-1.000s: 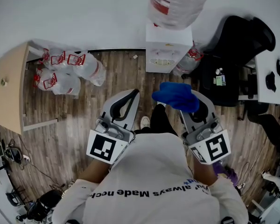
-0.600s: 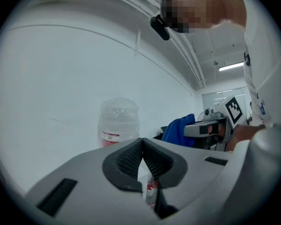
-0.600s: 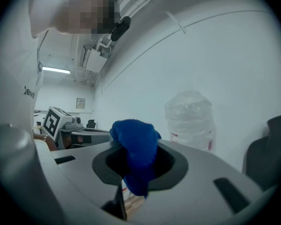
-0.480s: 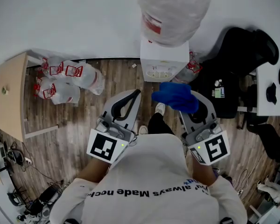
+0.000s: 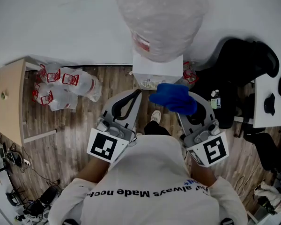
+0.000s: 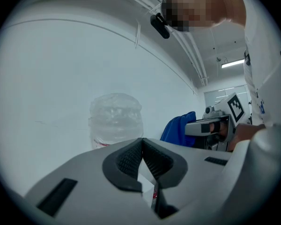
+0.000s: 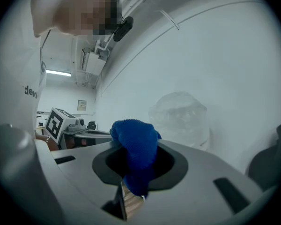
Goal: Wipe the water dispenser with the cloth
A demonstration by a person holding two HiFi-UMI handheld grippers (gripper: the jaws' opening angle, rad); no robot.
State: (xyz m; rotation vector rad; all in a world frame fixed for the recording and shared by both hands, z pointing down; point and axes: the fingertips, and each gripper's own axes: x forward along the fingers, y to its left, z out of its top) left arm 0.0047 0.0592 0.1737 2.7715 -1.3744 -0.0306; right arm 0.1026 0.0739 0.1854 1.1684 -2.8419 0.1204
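The fingers of your right gripper (image 7: 138, 175) are closed on the blue cloth (image 7: 135, 142); those of your left gripper (image 6: 142, 146) are pressed together, empty. The water dispenser (image 5: 157, 71) stands upright under its bottle (image 5: 161, 18), just ahead of the cloth, nearer your right gripper.

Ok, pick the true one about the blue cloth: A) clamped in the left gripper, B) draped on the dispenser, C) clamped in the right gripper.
C: the blue cloth sits pinched in the jaws of the right gripper; the left gripper is shut, empty.
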